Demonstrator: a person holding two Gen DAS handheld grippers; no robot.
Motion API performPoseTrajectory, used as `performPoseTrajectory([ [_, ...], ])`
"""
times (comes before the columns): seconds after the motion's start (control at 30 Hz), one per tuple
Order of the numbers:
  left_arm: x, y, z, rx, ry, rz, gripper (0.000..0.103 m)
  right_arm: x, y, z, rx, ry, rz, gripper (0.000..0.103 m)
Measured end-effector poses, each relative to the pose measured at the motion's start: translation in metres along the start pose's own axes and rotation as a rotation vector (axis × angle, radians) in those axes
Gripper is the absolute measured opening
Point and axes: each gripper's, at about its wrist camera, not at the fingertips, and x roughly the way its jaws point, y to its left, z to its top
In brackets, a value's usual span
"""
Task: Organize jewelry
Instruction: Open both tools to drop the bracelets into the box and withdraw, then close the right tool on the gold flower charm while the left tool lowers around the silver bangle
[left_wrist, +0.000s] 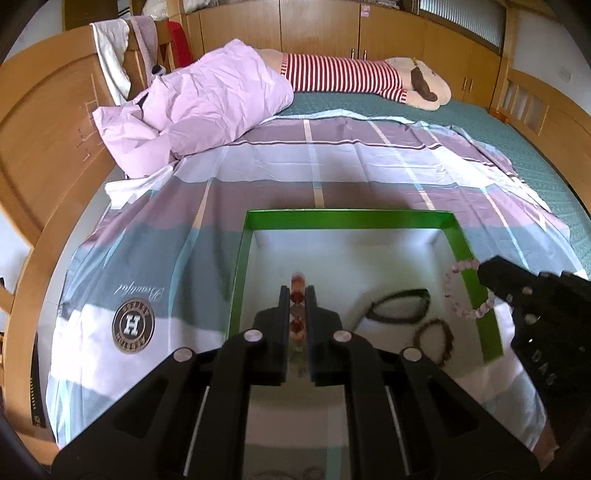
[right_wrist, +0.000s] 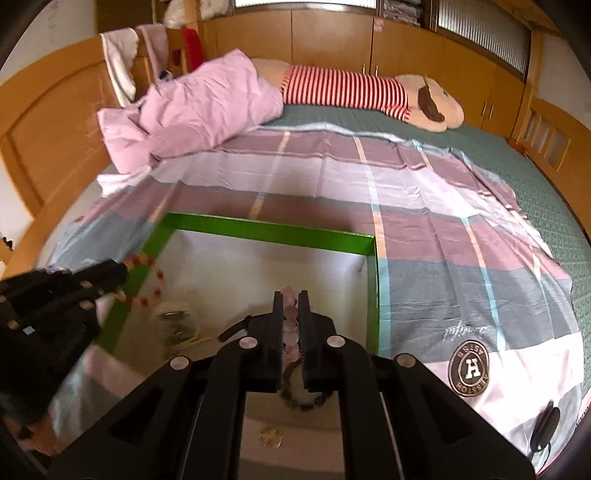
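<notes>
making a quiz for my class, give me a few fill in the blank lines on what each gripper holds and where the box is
1. The left gripper is shut on a bracelet of ____ and orange beads.
2. The right gripper is shut on a bracelet of pale ____ beads.
3. Both bracelets are held over a box whose rim is ____.
4. The box sits on a striped sheet spread over a ____.

Missing words: red; pink; green; bed
</notes>
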Motion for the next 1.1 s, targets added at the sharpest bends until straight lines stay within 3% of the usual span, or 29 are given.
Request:
performPoseTrajectory([
  [0.2,0.039,0.007,0.003,-0.007,0.061,-0.007,0.008,0.041,0.000,-0.013,-0.014,0.078,-0.010,0.009],
  [0.23,0.043,0.006,0.002,-0.004,0.065,-0.011,0.009,0.042,0.001,-0.015,-0.020,0.085,-0.016,0.011],
  [0.27,0.044,0.005,0.001,-0.001,0.068,-0.013,0.010,0.042,0.001,-0.018,-0.025,0.090,-0.019,0.019],
  [0.3,0.045,0.004,-0.001,0.002,0.072,-0.014,0.014,0.038,0.000,-0.020,-0.026,0.089,-0.013,0.030],
  [0.33,0.045,0.004,-0.003,0.004,0.073,-0.016,0.019,0.034,-0.001,-0.021,-0.026,0.081,-0.006,0.033],
  [0.47,0.024,0.015,-0.015,-0.028,0.052,-0.029,0.031,-0.005,-0.010,-0.033,-0.027,0.039,0.039,0.035],
  [0.67,-0.018,0.048,-0.072,-0.096,0.053,-0.022,0.045,-0.047,-0.024,-0.079,-0.038,0.067,0.161,0.035],
  [0.87,-0.015,0.053,-0.151,-0.110,0.204,0.002,0.059,-0.007,-0.013,-0.125,-0.064,0.214,0.125,0.035],
  [0.93,-0.012,0.045,-0.171,-0.081,0.236,-0.019,0.069,0.006,-0.003,-0.131,-0.078,0.236,0.106,0.041],
  [1.0,-0.010,0.038,-0.186,-0.067,0.257,-0.030,0.073,0.018,0.009,-0.134,-0.097,0.236,0.079,0.053],
  [1.1,-0.010,0.035,-0.193,-0.068,0.265,-0.040,0.076,0.031,0.022,-0.133,-0.112,0.239,0.050,0.053],
])
